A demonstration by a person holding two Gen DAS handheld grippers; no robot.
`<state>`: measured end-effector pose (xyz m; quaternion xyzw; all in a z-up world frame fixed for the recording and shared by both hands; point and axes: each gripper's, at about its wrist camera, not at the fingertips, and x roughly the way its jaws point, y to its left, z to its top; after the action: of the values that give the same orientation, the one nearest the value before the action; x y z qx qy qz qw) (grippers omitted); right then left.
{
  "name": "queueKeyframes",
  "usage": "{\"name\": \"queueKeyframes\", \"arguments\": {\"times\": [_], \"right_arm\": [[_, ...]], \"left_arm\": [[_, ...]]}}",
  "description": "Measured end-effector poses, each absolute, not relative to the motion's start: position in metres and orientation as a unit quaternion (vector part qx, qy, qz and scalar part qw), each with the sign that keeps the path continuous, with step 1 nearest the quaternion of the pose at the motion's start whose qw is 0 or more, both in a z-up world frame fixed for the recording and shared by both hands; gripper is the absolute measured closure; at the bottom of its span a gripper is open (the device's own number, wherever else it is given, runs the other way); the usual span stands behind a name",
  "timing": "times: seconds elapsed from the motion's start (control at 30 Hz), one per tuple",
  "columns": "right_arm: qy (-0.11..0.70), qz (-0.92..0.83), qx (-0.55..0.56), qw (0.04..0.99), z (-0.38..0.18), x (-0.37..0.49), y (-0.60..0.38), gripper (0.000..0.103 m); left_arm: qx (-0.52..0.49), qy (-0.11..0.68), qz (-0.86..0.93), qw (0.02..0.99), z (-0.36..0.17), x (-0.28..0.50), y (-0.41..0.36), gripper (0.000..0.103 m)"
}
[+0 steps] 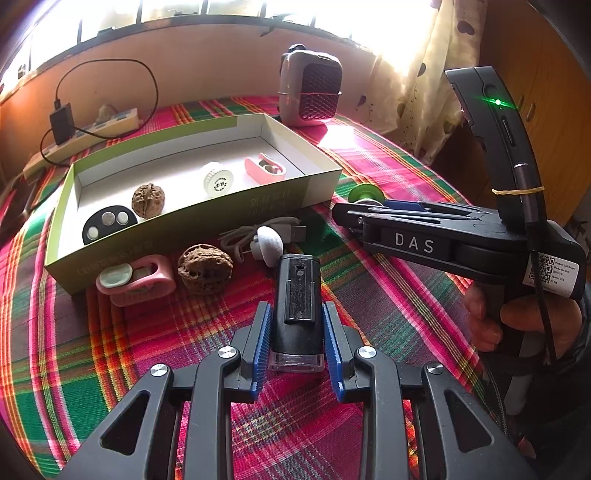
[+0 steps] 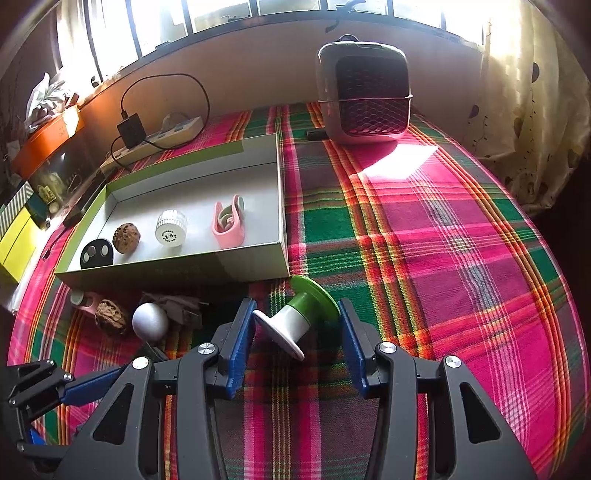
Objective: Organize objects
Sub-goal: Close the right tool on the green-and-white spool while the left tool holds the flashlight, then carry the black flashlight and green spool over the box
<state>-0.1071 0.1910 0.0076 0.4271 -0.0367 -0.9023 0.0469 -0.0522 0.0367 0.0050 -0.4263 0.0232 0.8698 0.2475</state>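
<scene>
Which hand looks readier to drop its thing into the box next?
Probably the right. The right gripper holds the green and white spool just in front of the box. The left gripper grips the black device, with a walnut and cable before the box.

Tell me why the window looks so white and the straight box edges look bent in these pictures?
Left wrist view: sun through the window washes out to white, with a bright patch on the plaid tablecloth; the fisheye lens bows the green cardboard box. Right wrist view: same window glare, sunlit patch on the cloth, dark rounded corners.
</scene>
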Motion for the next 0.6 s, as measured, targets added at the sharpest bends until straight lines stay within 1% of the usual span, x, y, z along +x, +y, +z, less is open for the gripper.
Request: {"name": "queueKeyframes", "arguments": {"times": [0.6], "right_arm": [[-0.038,-0.903,0.426,0.054,0.0080,-0.1039,0.1892,0.058]], "left_arm": [[-0.424,0.035,0.873,0.241,0.0074,-0.0504,0.0372,0.078]]}}
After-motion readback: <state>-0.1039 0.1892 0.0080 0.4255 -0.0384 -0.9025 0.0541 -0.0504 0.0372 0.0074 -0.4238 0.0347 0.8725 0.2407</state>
